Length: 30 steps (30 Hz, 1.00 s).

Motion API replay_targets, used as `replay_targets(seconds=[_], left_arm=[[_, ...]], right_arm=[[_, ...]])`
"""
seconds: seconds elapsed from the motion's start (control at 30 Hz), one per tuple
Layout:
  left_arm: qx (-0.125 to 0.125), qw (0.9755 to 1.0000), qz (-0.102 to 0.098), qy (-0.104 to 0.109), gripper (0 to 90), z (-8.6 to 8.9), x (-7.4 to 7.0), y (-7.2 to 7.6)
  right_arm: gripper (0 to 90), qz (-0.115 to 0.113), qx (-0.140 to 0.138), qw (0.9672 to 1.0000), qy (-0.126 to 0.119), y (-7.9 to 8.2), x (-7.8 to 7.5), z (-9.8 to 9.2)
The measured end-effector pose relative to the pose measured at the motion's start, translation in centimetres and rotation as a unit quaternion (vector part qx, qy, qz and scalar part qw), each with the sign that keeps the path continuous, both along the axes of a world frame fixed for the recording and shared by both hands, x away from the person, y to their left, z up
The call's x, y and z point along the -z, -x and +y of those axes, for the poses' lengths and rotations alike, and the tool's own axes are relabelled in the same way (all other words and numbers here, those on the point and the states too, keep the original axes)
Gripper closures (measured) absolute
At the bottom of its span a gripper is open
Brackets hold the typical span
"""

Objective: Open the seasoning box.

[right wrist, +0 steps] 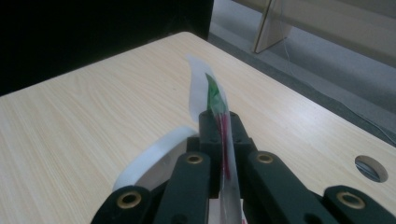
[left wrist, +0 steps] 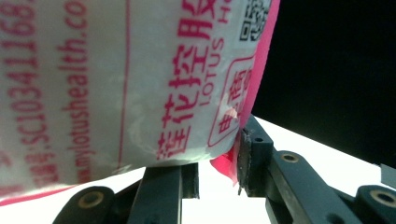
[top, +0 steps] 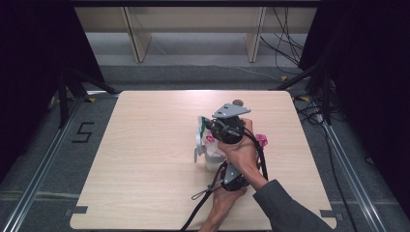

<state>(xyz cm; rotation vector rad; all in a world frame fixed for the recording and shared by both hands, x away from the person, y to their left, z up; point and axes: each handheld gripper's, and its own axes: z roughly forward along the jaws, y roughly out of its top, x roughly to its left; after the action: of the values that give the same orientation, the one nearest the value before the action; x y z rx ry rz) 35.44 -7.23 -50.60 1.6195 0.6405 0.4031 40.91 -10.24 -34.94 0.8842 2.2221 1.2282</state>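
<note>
Currently | one plastic bag (top: 209, 140) held upright above mid worktop (top: 145, 159), long axis vertical | left gripper (left wrist: 217, 175) clamped on its lower edge | right gripper (right wrist: 219, 140) pinched on its top edge

Your light wood table (top: 145, 159) carries a white-pink printed packet (top: 209, 145) resting near its middle, just beside the hands.

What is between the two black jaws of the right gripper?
In the right gripper view, the thin edge of a plastic bag, clear with green and red print, stands pinched between the jaws of the right gripper.
</note>
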Motion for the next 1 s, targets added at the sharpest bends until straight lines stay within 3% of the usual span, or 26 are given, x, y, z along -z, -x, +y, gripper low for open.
replay_targets(seconds=[0.17,0.2,0.23,0.27,0.3,0.37,0.47,0.53,0.57,0.77,0.9,1.0], left_arm=[[-0.003,1.0,0.002,0.006,72.3,-0.07,0.08,-0.03],[0.018,0.9998,0.0,0.0,72.3,-0.06,0.05,-0.17],[-0.002,1.0,0.002,0.002,72.1,-0.05,0.01,0.03],[0.016,0.9999,-0.002,0.005,72.2,-0.14,0.04,-0.21],[-0.005,1.0,0.0,0.004,72.2,-0.07,0.01,-0.05],[-0.001,1.0,0.002,0.002,72.3,-0.04,0.05,-0.03],[0.001,1.0,0.002,-0.002,72.3,-0.06,0.07,-0.1],[-0.003,1.0,0.001,0.0,72.2,0.0,0.04,-0.01],[-0.003,1.0,0.0,-0.001,72.2,0.02,0.05,0.0],[-0.003,1.0,-0.003,0.001,72.1,-0.13,0.11,0.01],[-0.005,1.0,-0.003,0.001,72.1,-0.21,0.06,-0.02],[-0.004,1.0,-0.002,0.001,72.1,-0.28,0.06,-0.04]], right_arm=[[89.5,0.008,0.0,1.0,-0.002,-0.01,-0.03,-0.12],[89.5,0.005,0.004,1.0,-0.004,0.02,0.1,0.04],[89.4,0.003,0.001,1.0,0.0,-0.08,0.07,-0.01],[89.4,0.0,-0.003,1.0,0.002,-0.12,0.02,-0.01],[89.4,0.002,-0.006,1.0,0.002,-0.11,-0.1,-0.11],[89.4,-0.002,-0.003,1.0,-0.002,-0.13,-0.1,-0.19],[89.4,0.009,-0.003,0.9999,0.009,-0.05,0.04,-0.07],[89.4,0.001,-0.006,1.0,0.002,-0.15,0.09,-0.03],[89.4,0.008,0.002,0.9999,-0.009,-0.02,0.02,-0.04],[89.4,0.004,-0.007,1.0,0.006,-0.24,-0.02,-0.22],[89.4,0.006,0.002,1.0,-0.008,-0.09,-0.19,-0.34],[89.4,0.005,-0.006,1.0,0.004,-0.23,-0.13,-0.36]])
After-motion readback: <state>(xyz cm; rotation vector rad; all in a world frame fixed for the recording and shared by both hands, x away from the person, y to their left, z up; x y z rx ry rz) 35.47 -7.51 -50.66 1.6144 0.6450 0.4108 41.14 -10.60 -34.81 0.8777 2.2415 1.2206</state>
